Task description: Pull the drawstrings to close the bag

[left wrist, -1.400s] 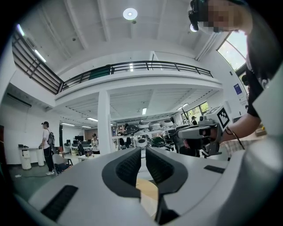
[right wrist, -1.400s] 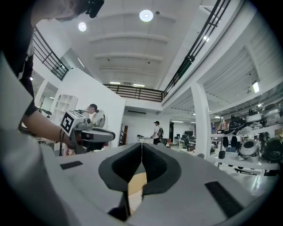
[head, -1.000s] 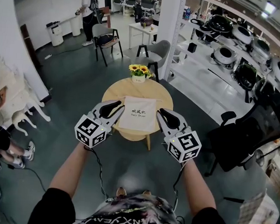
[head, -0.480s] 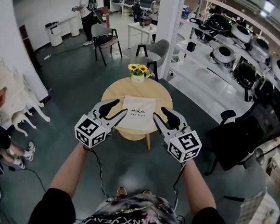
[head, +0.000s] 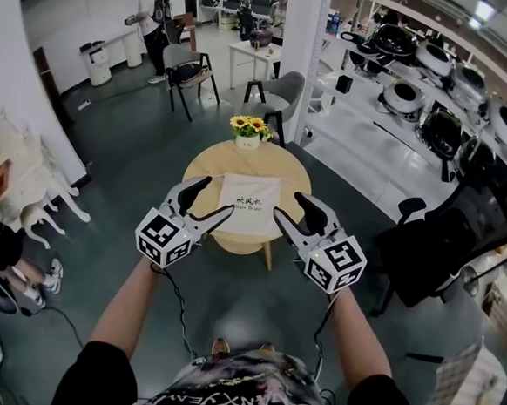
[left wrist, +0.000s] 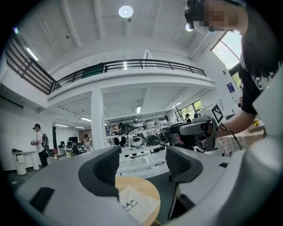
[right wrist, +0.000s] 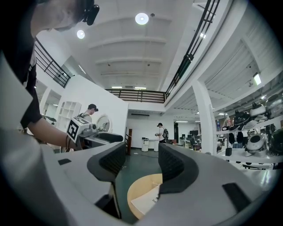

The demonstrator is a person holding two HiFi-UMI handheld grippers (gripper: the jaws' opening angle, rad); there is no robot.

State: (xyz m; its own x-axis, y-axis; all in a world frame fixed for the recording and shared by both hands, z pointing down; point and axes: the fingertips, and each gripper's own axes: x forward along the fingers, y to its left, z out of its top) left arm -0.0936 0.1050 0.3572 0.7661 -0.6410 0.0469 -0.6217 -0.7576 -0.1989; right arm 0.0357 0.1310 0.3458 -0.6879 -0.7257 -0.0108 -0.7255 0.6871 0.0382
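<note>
Head view: left hand-held gripper (head: 215, 196) and right hand-held gripper (head: 288, 204) hovering, flanking white bag (head: 249, 206) lying flat on round tabletop (head: 206, 163); flowers (head: 249, 127) at far edge.
Left gripper view: jaws opening, nothing between.
Right gripper view: jaws opening, empty; only bag corner showing.

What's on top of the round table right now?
A white bag lies flat mid-table, and a pot of sunflowers stands at the far edge of the round table. The bag covers the wood beneath it; its drawstrings are too small to make out.
</note>
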